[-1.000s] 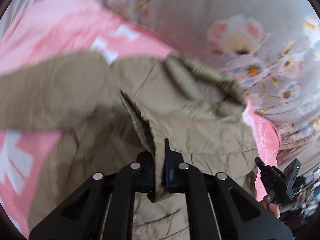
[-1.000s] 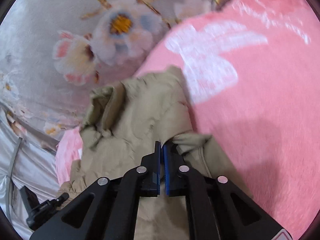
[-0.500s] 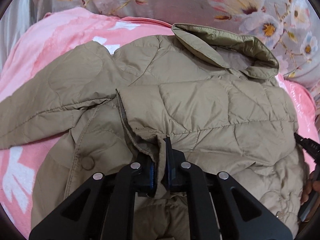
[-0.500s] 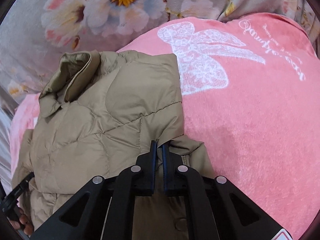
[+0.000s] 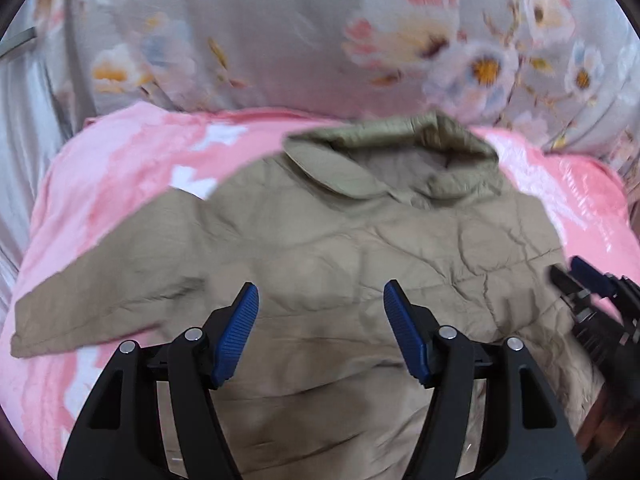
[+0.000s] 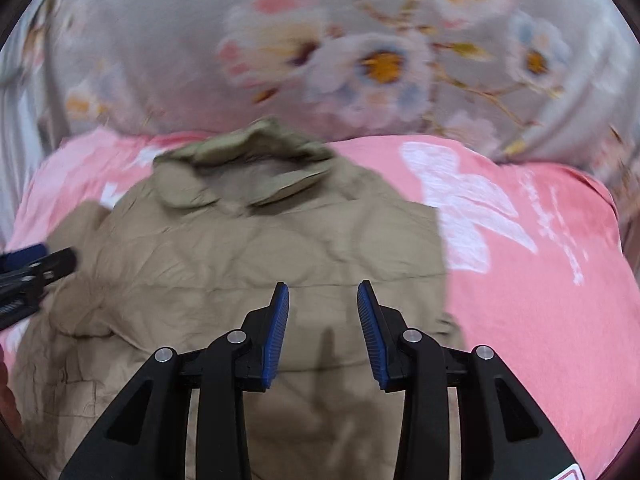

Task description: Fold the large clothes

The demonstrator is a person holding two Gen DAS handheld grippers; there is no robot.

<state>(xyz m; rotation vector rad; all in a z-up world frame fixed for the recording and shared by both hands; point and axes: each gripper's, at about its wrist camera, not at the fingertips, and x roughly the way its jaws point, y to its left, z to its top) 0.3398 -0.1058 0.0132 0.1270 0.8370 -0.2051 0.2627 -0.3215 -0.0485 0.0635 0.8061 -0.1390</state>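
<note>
Grippers first: the left gripper, black with ribbed blue pads, stands with its jaws spread wide and nothing between them; the right gripper, of the same build, is likewise parted, somewhat less widely, and empty. Both hover above the lower body of the khaki quilted padded jacket, which lies spread, front side up, on the pink plush blanket with white bow prints.

Taking the jacket's turned-down collar as landmark: the collar lies at the end of the garment away from both grippers, so the garment's long axis runs straight ahead of each tool, hem nearest, collar farthest. One long khaki sleeve extends outward from the collar's left-hand shoulder, lying flat across the blanket to the left of the left gripper. On the collar's right-hand side the jacket ends in a straight vertical edge against the blanket, with no sleeve showing there.

In the left wrist view the right gripper appears at the jacket's right border; in the right wrist view the left gripper sits beyond the collar's left shoulder.

Judgement: the outstretched sleeve is the part left to fold, and the left gripper is the nearer tool to it. Beyond the collar hangs a grey floral-printed cloth.
</note>
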